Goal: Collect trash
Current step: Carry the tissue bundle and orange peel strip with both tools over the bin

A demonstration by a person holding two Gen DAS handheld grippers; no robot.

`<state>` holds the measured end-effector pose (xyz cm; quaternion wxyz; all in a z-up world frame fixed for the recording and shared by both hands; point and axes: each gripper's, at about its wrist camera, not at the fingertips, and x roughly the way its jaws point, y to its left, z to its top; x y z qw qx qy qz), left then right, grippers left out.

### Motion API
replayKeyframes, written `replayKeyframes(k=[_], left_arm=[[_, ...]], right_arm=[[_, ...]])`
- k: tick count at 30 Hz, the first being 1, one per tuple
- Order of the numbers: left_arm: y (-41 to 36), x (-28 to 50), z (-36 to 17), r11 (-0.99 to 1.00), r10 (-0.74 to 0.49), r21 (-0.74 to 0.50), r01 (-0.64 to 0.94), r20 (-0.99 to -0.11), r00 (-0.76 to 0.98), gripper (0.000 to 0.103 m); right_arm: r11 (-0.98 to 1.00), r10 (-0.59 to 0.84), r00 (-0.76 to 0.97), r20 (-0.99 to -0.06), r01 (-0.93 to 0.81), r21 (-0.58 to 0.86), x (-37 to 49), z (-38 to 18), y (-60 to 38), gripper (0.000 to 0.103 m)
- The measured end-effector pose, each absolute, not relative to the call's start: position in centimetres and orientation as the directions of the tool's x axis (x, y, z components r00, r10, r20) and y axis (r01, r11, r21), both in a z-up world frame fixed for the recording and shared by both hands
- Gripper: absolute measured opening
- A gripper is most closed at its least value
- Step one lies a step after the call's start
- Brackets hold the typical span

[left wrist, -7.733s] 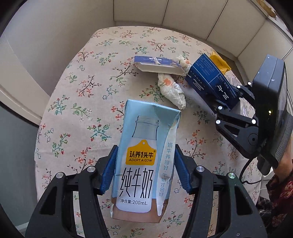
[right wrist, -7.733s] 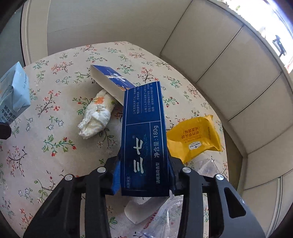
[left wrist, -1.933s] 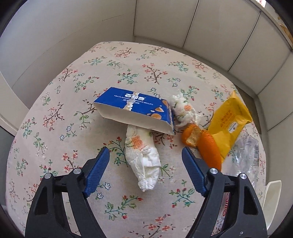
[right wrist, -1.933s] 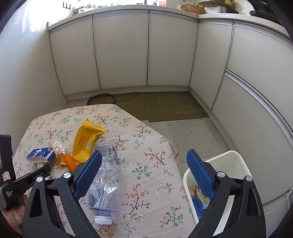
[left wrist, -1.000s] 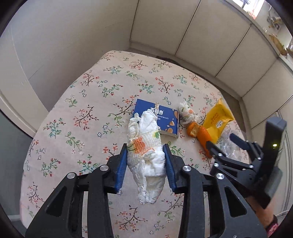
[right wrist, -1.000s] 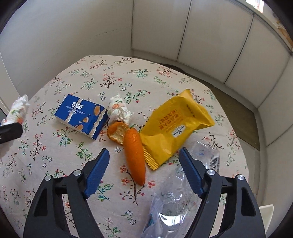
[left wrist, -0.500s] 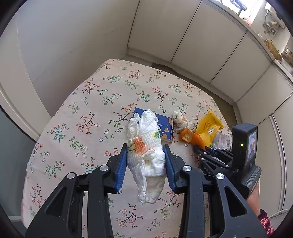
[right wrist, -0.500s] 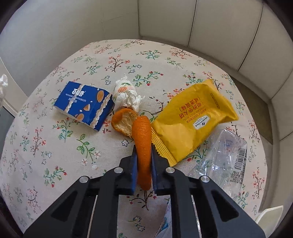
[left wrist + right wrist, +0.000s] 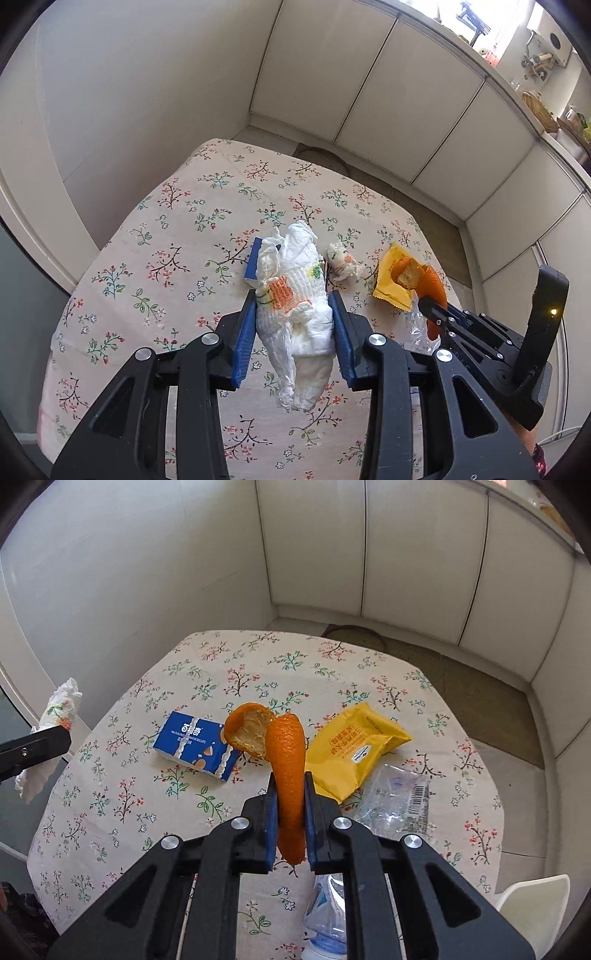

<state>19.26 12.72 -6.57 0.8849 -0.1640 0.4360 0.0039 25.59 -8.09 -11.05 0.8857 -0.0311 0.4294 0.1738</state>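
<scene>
Floral table (image 9: 110, 812) lies half bare leftward; blue box (image 9: 195, 746) sits mid-table.

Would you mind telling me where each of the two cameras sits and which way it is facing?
Left wrist: on the left gripper, looking down its fingers at the crumpled tissue it grips above the table; right gripper alongside.
Right wrist: on the right gripper, looking down at its orange peel.
Shared: blue biscuit box, yellow packet.
</scene>
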Motion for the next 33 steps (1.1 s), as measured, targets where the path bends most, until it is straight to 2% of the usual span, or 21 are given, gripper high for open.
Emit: replayKeyframes(k=[14,33], left_arm=[[7.6,19.4,-4.3,0.943,-0.206,-0.327,-0.061,-0.717,0.666,0.036],[-1.3,19.5,-4.0,0.944,-0.291,-0.319,0.080,-0.696,0.657,0.036]], right_arm=[[0.964,0.247,0.684,-0.687,-0.249,0.099,22.3,-5.7,-14.2,0.012],[0.998,0.037,0.771,-0.635,0.004,0.063,18.0,-4.4,-24.1,0.012]])
